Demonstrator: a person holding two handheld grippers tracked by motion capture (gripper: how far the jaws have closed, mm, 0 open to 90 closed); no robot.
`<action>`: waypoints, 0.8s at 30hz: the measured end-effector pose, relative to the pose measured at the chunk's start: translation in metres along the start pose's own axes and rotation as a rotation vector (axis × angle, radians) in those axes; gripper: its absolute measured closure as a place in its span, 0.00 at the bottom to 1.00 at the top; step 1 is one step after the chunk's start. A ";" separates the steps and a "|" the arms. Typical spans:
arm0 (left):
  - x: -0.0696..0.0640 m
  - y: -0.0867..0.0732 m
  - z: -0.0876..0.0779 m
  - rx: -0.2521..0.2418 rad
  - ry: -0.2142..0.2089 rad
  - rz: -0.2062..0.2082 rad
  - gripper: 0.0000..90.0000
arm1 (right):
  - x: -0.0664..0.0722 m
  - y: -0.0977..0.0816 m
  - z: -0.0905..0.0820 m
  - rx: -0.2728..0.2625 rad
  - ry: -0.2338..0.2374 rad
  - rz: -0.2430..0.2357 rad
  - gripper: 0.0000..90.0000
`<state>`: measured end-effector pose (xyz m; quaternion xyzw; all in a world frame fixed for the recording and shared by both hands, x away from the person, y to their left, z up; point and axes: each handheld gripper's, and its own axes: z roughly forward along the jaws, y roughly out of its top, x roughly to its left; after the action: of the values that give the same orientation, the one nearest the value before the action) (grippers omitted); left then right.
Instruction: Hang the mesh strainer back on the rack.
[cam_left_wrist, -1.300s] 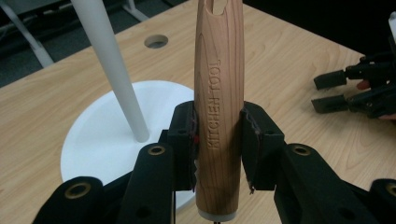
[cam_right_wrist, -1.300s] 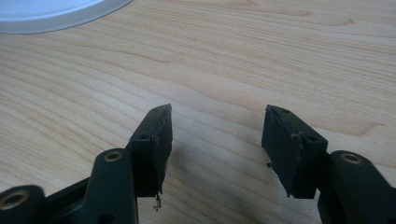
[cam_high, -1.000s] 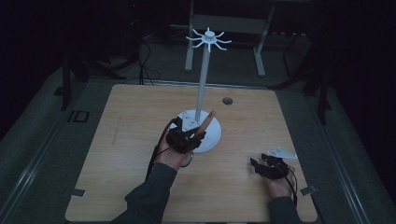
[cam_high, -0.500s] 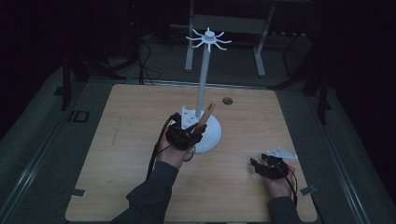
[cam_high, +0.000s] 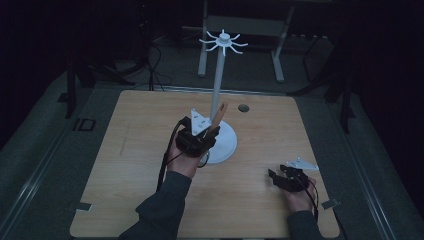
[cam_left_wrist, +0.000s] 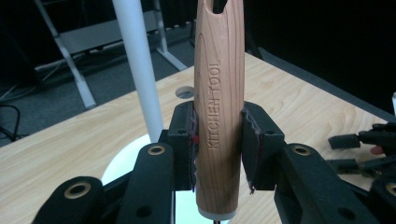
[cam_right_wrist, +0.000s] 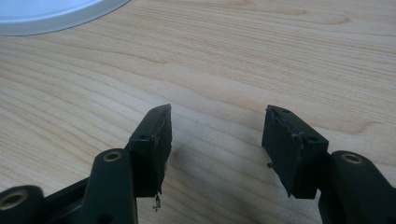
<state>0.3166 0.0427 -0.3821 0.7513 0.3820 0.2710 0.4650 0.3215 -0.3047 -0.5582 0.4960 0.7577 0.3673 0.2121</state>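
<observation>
A: While the left tongs (cam_left_wrist: 218, 140) sit above the white round base (cam_high: 226, 142) of the stand, what are they doing?

B: They are squeezed tight on a wooden handle (cam_left_wrist: 218, 107). It says KITCHEN TOOL on it. The handle stands almost straight up, just beside the white pole (cam_high: 218, 80).

A: What is at the top of the pole?

B: A ring of little white hooks (cam_high: 223, 41).

A: And the right tongs (cam_right_wrist: 215, 140)?

B: They are wide apart with nothing between them. They hang low over the bare wooden bench (cam_right_wrist: 261, 56), near its right front corner, well apart from the stand.
</observation>
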 end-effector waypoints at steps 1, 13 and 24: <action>0.000 0.001 0.000 -0.005 0.004 -0.001 0.76 | 0.000 0.000 0.000 0.000 0.000 0.000 0.47; -0.001 0.010 -0.005 -0.038 0.023 -0.012 0.76 | 0.000 0.000 0.000 0.000 -0.002 0.001 0.47; 0.000 0.024 -0.012 -0.081 0.042 -0.021 0.76 | 0.000 0.000 0.000 0.001 -0.001 0.003 0.47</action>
<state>0.3153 0.0414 -0.3556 0.7221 0.3882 0.2968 0.4897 0.3215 -0.3048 -0.5582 0.4974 0.7572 0.3667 0.2116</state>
